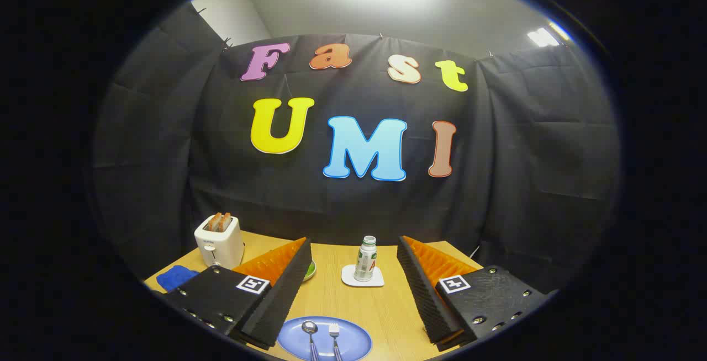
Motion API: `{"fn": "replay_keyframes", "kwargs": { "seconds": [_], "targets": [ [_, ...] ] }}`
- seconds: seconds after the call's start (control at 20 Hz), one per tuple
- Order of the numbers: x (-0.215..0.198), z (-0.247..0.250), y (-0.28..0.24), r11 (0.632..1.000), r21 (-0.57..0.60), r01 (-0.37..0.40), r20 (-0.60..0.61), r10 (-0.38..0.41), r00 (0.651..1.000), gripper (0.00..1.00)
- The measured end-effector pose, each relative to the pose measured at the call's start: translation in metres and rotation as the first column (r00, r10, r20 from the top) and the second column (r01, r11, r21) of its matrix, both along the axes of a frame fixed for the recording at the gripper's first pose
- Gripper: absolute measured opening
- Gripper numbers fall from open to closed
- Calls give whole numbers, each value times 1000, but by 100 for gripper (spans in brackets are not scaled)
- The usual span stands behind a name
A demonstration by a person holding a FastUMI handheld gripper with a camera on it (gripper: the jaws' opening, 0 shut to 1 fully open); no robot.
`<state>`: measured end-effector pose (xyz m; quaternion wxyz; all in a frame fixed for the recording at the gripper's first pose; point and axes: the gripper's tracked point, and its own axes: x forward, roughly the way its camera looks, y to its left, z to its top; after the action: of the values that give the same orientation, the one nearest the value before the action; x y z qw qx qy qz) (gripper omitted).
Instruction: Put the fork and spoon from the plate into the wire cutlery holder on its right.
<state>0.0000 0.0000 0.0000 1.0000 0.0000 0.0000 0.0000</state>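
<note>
Spoon (309, 328) and fork (334, 330) side by side on blue plate (353, 344), between fingers. Gripper (353, 289) spread wide, holding nothing. Beyond: small bottle (365, 259) upright on white coaster (349, 278); white toaster (219, 240) with toast; blue cloth (174, 278) on wooden table (381, 306).

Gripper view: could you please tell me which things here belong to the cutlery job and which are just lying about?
Job: spoon and fork on the blue plate; open gripper above them.
Lying about: toaster, bottle on its white coaster, blue cloth.
</note>
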Motion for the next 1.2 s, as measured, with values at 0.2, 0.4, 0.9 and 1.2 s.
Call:
{"fn": "replay_keyframes", "kwargs": {
  "seconds": [0.2,0.4,0.9,1.2],
  "targets": [
    [-6,0,-6,1000,21,-6,16,5,1000,96],
    [-10,1,-2,1000,7,-20,33,20,999,96],
    [-12,-9,3,999,0,-44,35,44,998,96],
    [-7,-62,12,994,-23,-103,-156,99,983,96]
  ]
}}
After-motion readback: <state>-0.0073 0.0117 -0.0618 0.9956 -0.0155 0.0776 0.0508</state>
